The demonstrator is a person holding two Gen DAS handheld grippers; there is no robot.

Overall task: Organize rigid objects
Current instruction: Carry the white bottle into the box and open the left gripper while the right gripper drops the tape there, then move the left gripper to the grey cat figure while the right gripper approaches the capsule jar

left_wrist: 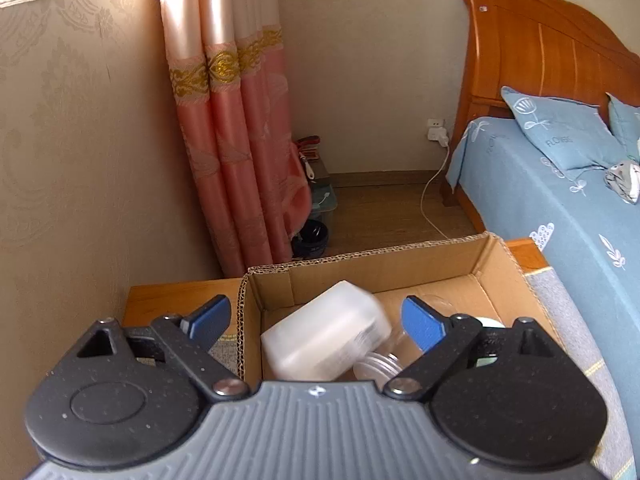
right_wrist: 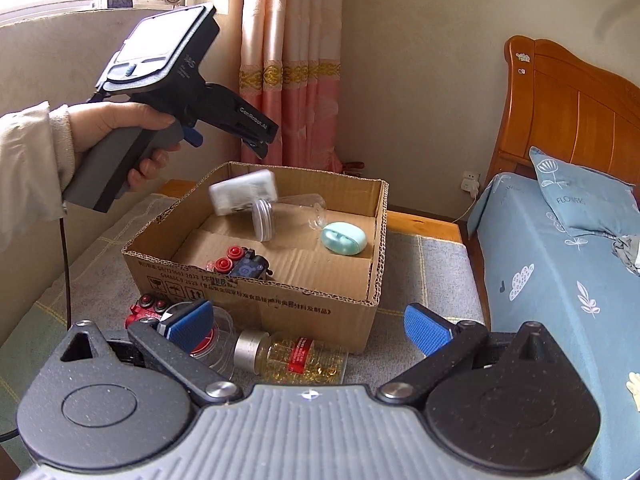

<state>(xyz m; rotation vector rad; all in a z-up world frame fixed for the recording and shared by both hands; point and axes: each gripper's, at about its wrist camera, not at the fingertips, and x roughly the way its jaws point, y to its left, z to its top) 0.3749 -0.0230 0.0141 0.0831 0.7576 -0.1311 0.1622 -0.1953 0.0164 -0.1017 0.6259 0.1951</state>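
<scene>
While several items already lie in the box [right_wrist: 256, 292], others wait outside it, so the sorting looks roughly half done. Nearest, the right gripper [right_wrist: 308, 326] hangs with its ribbed blue pads wide apart and nothing between them, poised over what is left on the mat [right_wrist: 432, 264]: a clear pill bottle [right_wrist: 296, 358] with a silver cap and red label, lying on its side and full of amber capsules; a shallow clear tub [right_wrist: 218, 332] partly behind the left pad; and a red toy [right_wrist: 146, 309] with round knobs, just beside the box's front wall. The mat is a soft, woven grey cloth with pale grid lines. Beyond stands the box, brown corrugated card with printed text and cut-down, open-fluted edges. Inside it, near the front, sits a dark toy truck [right_wrist: 240, 266] with red wheels; farther back a smooth mint oval case [right_wrist: 344, 238] rests on the floor flaps, beside a clear jar [right_wrist: 296, 208] lying on its side with a ridged lid. Above the jar a white, boxy plastic bottle [left_wrist: 324, 332] is blurred and tilted, apparently mid-drop, free of the left gripper [left_wrist: 316, 316], whose jaws stand open above it, touching nothing. Farther off are a pink satin curtain [left_wrist: 240, 140] and a glossy carved headboard [left_wrist: 552, 48].
</scene>
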